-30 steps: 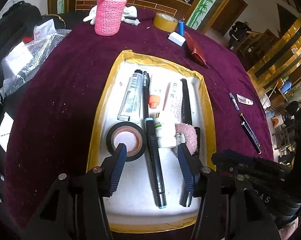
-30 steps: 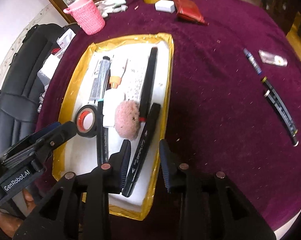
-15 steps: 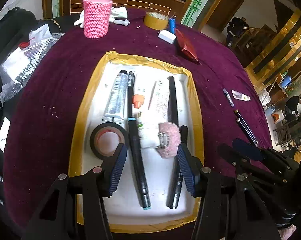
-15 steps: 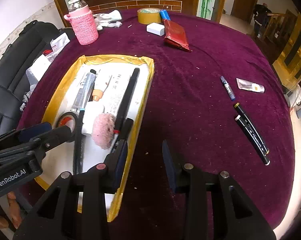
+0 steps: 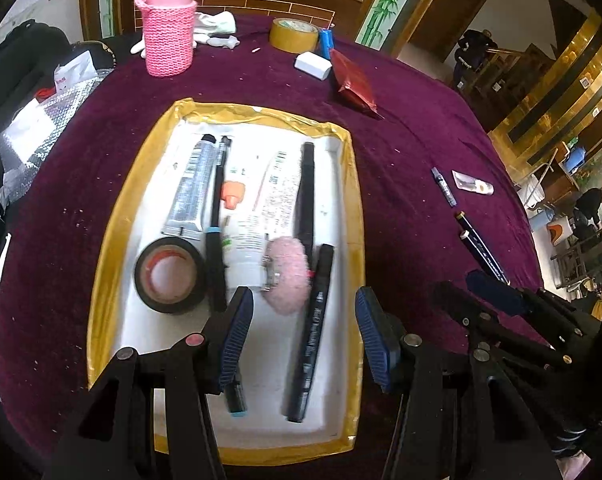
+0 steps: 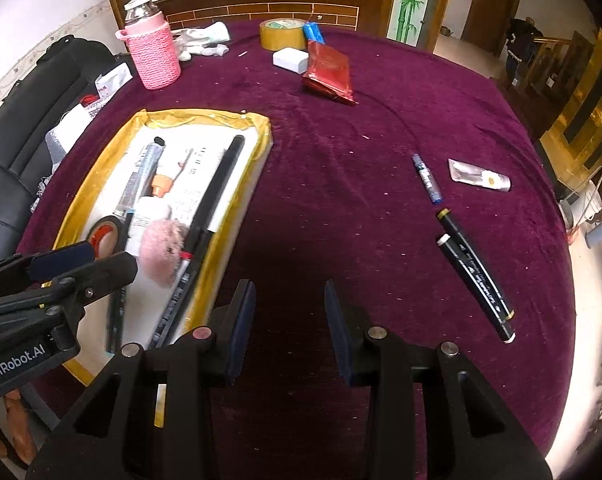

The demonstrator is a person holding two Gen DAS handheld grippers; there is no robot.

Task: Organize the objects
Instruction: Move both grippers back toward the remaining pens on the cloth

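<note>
Gold-edged tray (image 5: 357, 208) under left tongs (image 5: 305, 332); right tongs (image 6: 289, 320) over cloth, both empty.

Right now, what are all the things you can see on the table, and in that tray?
Tray: 1, white with gold rim, left on the purple cloth.
Tape roll: 1, black, in tray.
Tubes: 2, silver and white, in tray.
Pens: 3, black, in tray.
Puff: 1, pink, in tray.
Markers: 2, black, on cloth at right.
Small pen: 1, blue, beside them.
Packet: 1, clear and white, far right.
Bottle: 1, pink knit sleeve, far left.
Yellow tape: 1, at back.
Pouch: 1, red, at back.
Left claw: open, over tray.
Right claw: open, over cloth.
</note>
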